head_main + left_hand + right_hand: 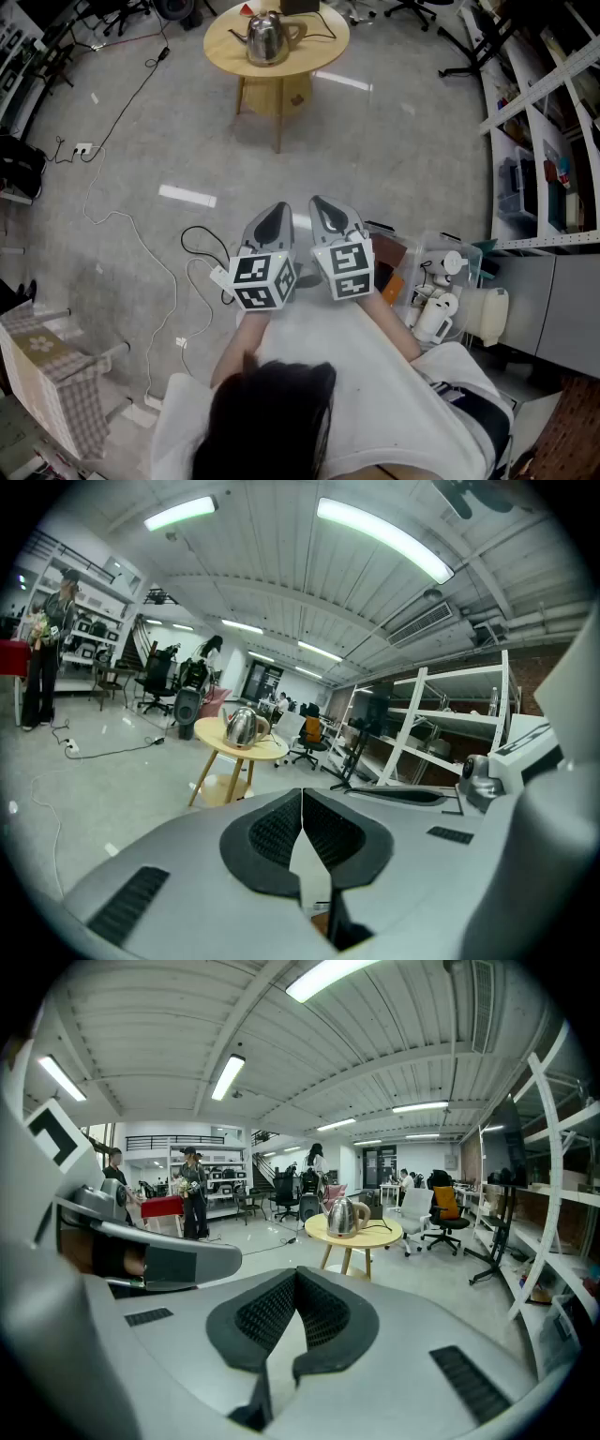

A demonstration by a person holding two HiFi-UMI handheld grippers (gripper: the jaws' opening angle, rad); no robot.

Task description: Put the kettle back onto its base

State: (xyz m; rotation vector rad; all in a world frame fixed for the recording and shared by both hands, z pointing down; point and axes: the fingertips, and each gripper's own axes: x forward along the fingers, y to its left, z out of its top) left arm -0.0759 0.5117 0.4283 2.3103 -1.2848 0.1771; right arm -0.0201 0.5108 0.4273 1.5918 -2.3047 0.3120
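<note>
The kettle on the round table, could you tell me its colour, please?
Shiny silver kettle, best seen in the right gripper view.

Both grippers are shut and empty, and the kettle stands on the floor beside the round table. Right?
No: the head view shows the kettle on top of the round table, not on the floor. The left gripper and right gripper are shut and empty.

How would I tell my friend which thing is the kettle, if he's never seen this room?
Look across the grey floor to the round wooden table standing by itself in the open space. The kettle sits near the table's middle. It is the only shiny silver thing there, round-bellied with a spout and a pale handle, and much bigger than the small red object at the table's edge.
</note>
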